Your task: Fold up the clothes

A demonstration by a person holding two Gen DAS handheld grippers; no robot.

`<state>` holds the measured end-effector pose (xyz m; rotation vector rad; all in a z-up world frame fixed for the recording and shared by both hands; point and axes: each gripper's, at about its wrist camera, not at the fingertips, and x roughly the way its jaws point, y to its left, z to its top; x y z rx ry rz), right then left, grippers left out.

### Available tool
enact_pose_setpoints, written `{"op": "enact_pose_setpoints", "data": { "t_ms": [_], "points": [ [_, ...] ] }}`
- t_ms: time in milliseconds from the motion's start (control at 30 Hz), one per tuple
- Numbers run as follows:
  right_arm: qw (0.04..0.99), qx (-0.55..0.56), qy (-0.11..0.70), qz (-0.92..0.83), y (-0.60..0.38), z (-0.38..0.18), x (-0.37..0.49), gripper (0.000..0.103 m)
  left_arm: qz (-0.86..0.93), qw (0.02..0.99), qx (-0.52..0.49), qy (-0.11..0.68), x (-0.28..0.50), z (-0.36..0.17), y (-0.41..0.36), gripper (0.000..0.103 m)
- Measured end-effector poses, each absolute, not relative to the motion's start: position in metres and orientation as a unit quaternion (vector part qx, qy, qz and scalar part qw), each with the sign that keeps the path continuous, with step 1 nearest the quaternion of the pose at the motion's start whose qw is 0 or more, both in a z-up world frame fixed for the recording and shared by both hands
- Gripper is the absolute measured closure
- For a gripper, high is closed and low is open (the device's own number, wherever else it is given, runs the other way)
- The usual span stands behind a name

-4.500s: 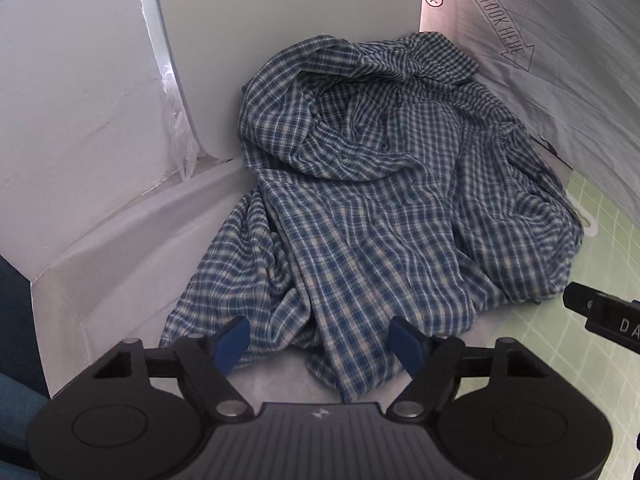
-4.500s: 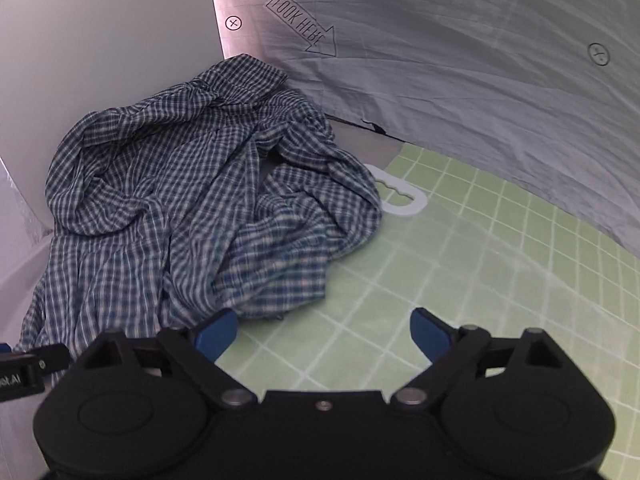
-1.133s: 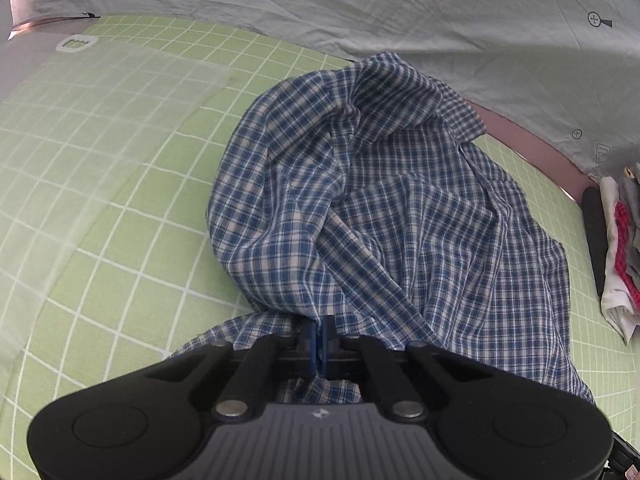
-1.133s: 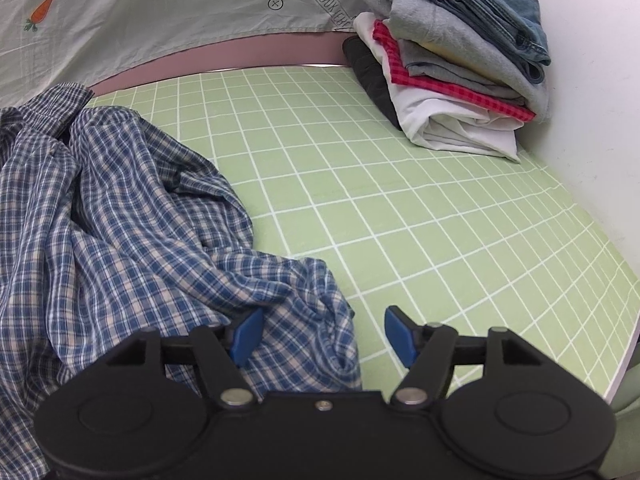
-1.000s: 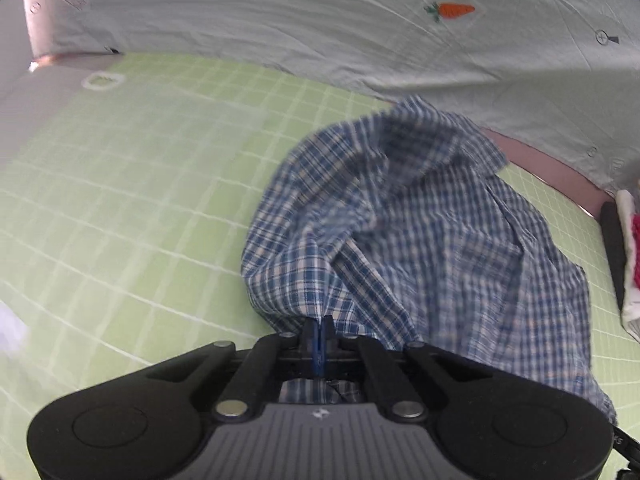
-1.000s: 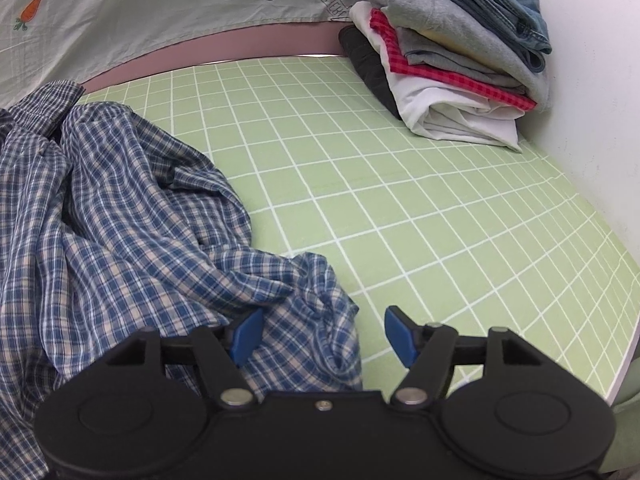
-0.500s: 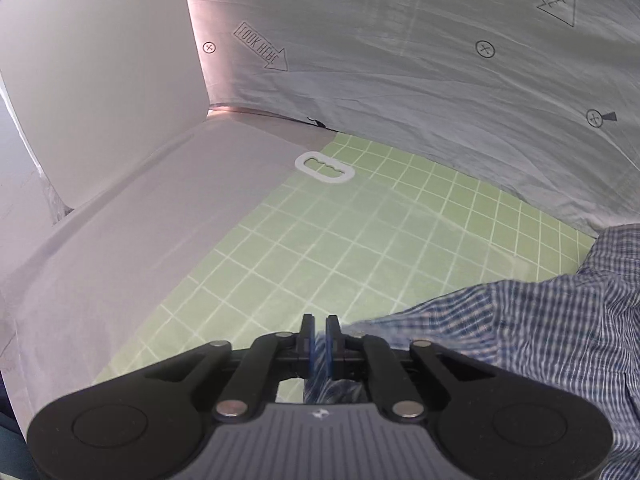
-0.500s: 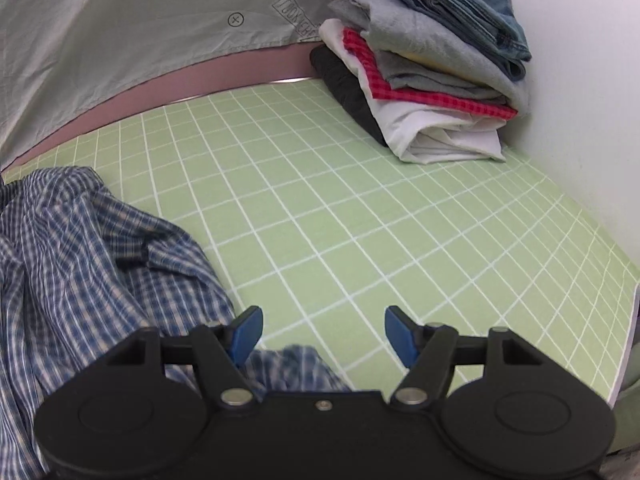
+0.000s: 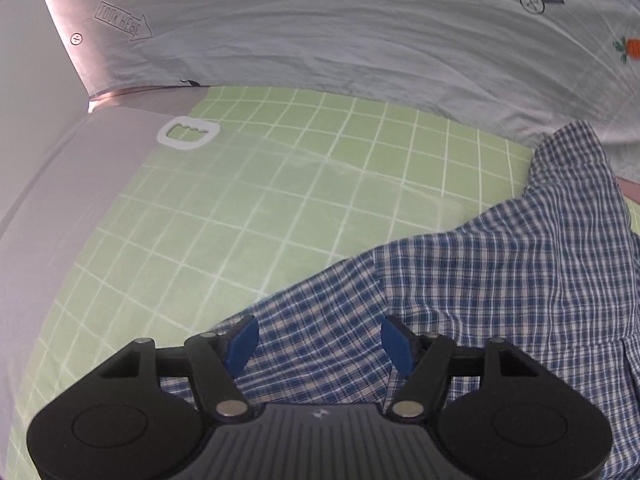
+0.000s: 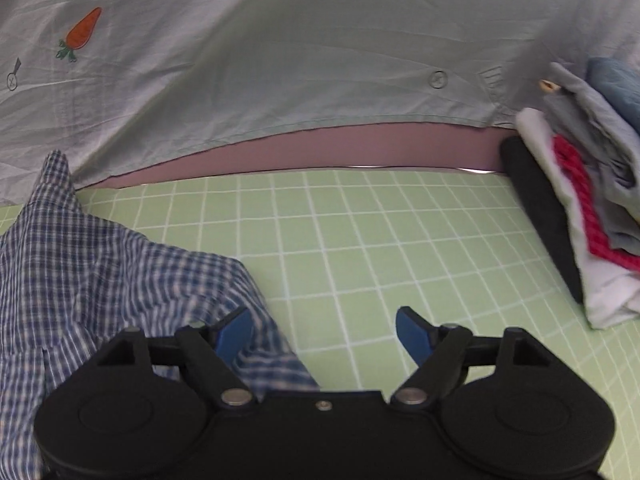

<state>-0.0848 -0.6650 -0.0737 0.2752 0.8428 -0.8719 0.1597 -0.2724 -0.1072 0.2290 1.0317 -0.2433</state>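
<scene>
Currently, by label:
Left gripper [image 9: 320, 340]: jaws spread wide, nothing pinched; blue fingertips [image 9: 241, 340] hang just over the checked cloth, contact not clear.
Right gripper [image 10: 324, 334]: jaws likewise spread wide and holding nothing; the left blue pad sits over the shirt's edge, the right pad over bare mat.
Plaid shirt [image 9: 500, 280]: blue-and-white check, lying rumpled and unfolded on the mat; in the left wrist view it fills the lower right, in the right wrist view [image 10: 100, 264] the lower left, one corner standing up against the backdrop.
Grid mat [image 9: 248, 208]: light green with white lines, covering the desk.
Folded clothes stack [image 10: 580, 184]: at the mat's far right, well apart from the shirt; black, white, red, grey and denim layers.
Backdrop sheet [image 10: 280, 60]: pale grey, with a carrot print [image 10: 82, 32].
White plastic tab [image 9: 189, 135]: on the mat's far left edge.
</scene>
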Motion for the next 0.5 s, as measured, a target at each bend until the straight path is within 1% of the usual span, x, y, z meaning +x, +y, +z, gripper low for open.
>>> {"op": "enact_pose_setpoints", "data": {
  "t_ms": [167, 267, 300, 333, 367, 400, 433, 467, 500],
  "points": [
    [0.821, 0.139, 0.417, -0.365, -0.669, -0.09, -0.067, 0.023, -0.11, 0.848, 0.116, 0.505, 0.17, -0.124, -0.272, 0.03],
    [0.824, 0.145, 0.43, -0.339, -0.672, -0.1, -0.056, 0.025, -0.115, 0.844, 0.109, 0.512, 0.175, -0.129, -0.27, 0.03],
    [0.825, 0.146, 0.435, -0.33, -0.673, -0.103, -0.053, 0.028, -0.119, 0.844, 0.105, 0.512, 0.176, -0.129, -0.27, 0.03],
    [0.826, 0.148, 0.439, -0.321, -0.674, -0.106, -0.049, 0.028, -0.123, 0.843, 0.102, 0.513, 0.177, -0.129, -0.27, 0.031],
    [0.827, 0.15, 0.443, -0.312, -0.675, -0.11, -0.046, 0.029, -0.127, 0.843, 0.095, 0.513, 0.177, -0.129, -0.27, 0.033],
    [0.828, 0.152, 0.447, -0.303, -0.675, -0.113, -0.042, 0.034, -0.132, 0.844, 0.086, 0.513, 0.178, -0.128, -0.269, 0.045],
    [0.829, 0.157, 0.448, -0.296, -0.677, -0.114, -0.041, 0.04, -0.136, 0.844, 0.078, 0.513, 0.178, -0.127, -0.27, 0.053],
    [0.83, 0.165, 0.446, -0.292, -0.68, -0.113, -0.043, 0.053, -0.141, 0.844, 0.071, 0.513, 0.178, -0.126, -0.271, 0.07],
    [0.832, 0.169, 0.445, -0.285, -0.683, -0.112, -0.045, 0.075, -0.145, 0.843, 0.073, 0.513, 0.179, -0.126, -0.275, 0.099]
  ]
}}
